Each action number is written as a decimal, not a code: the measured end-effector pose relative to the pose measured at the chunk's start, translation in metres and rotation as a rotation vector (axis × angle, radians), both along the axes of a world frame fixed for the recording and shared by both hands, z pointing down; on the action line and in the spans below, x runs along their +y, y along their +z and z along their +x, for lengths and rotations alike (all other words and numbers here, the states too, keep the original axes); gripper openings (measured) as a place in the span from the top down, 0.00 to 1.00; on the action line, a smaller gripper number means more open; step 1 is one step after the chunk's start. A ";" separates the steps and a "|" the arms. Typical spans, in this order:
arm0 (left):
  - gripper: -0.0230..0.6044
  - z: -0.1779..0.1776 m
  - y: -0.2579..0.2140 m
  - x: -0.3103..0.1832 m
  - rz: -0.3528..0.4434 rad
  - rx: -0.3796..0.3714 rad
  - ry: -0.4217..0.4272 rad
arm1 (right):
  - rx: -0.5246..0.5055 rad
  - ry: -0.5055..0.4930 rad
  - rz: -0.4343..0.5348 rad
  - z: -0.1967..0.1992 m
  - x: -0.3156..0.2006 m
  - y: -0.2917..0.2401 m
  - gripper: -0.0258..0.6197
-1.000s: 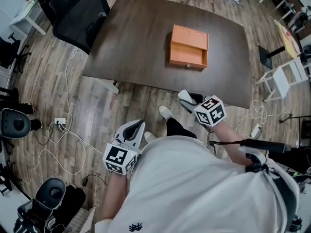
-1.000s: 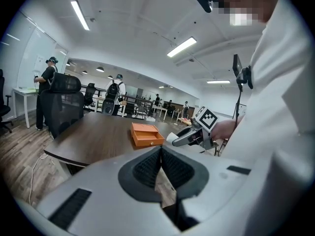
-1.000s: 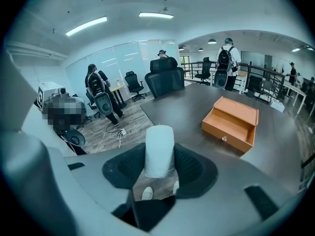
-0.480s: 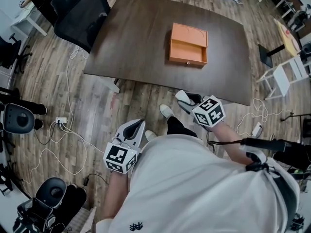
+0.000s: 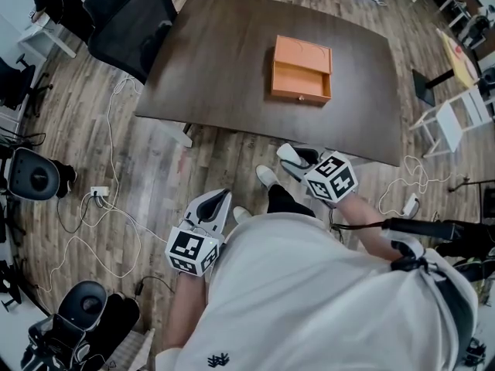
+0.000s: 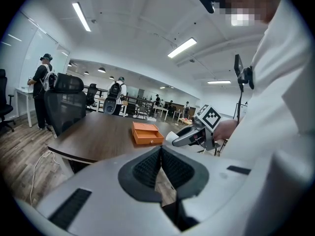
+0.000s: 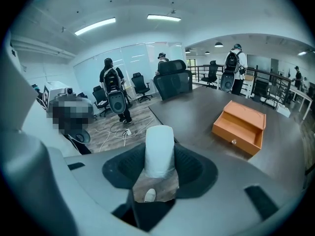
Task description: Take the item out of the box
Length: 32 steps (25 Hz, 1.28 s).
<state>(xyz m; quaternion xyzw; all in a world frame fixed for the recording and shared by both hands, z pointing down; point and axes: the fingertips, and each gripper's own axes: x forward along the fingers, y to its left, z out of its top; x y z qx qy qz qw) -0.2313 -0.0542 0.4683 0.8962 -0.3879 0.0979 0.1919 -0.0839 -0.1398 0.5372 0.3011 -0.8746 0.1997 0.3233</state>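
Where the right gripper's (image 5: 296, 158) ribbed dark jaws clamp it, the smooth white cylinder (image 7: 159, 149) stands upright, just below the worktop's near edge in the head view. The rectangular orange box (image 5: 301, 72), its tray open, lies upper centre on the bare dark wood-grain worktop (image 5: 216, 60). The left gripper's (image 6: 161, 163) jaws meet, empty.

Dark table (image 5: 216, 60) — 1 open orange box (image 5: 301, 70) on it.
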 end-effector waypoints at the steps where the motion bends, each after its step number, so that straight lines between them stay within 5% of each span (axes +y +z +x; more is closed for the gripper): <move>1: 0.95 -0.001 0.000 0.001 0.000 0.000 -0.001 | -0.001 -0.002 0.000 -0.002 0.001 0.000 0.69; 32: 0.95 -0.006 0.004 -0.005 -0.016 0.009 -0.006 | -0.005 -0.021 -0.007 -0.013 -0.003 0.001 0.69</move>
